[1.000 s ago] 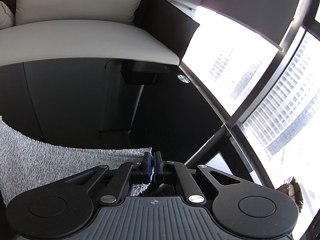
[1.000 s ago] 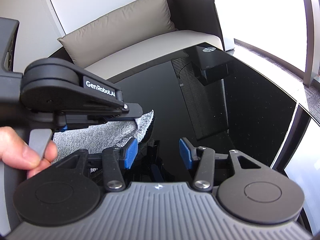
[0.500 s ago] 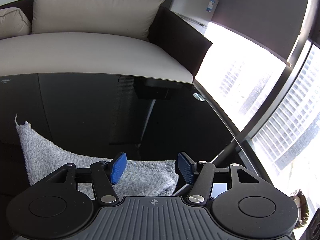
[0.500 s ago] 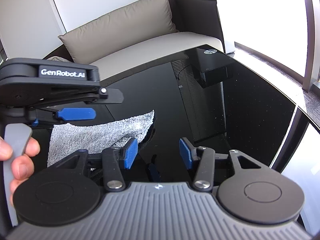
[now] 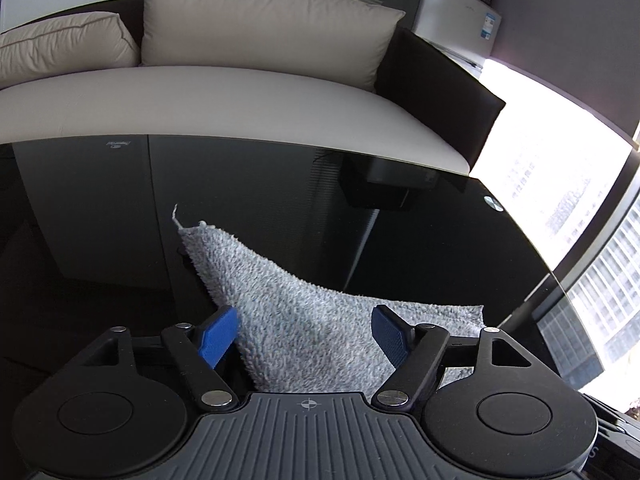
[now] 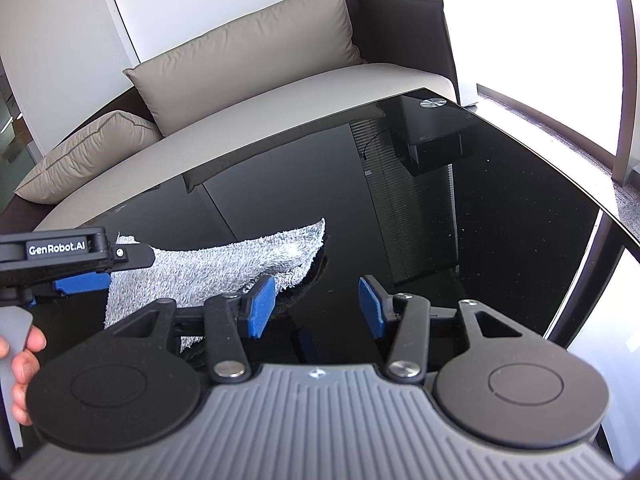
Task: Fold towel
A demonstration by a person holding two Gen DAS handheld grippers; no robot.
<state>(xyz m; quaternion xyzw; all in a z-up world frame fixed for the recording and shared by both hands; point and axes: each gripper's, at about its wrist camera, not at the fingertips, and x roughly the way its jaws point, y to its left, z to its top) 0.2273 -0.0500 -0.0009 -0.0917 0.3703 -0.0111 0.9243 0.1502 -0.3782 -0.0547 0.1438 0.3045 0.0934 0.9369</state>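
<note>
A grey fluffy towel (image 5: 296, 304) lies folded on the glossy black table (image 5: 100, 220), one corner pointing away with a loose thread. My left gripper (image 5: 304, 334) hovers open just above its near part, blue pads spread and nothing between them. In the right wrist view the towel (image 6: 224, 268) lies left of centre, and my right gripper (image 6: 316, 306) is open over bare table to the right of its edge. The left gripper (image 6: 76, 264) shows at the far left there, held by a hand (image 6: 24, 364).
A beige sofa (image 5: 240, 100) with cushions runs along the table's far edge. A small round metal disc (image 6: 432, 102) sits near the table's far right corner. Bright windows (image 5: 580, 200) lie beyond the right edge. Bare black tabletop stretches right of the towel.
My left gripper opened and let go of the towel, then rose and drew back. The towel now rests flat on the table. The right gripper stayed open and barely moved.
</note>
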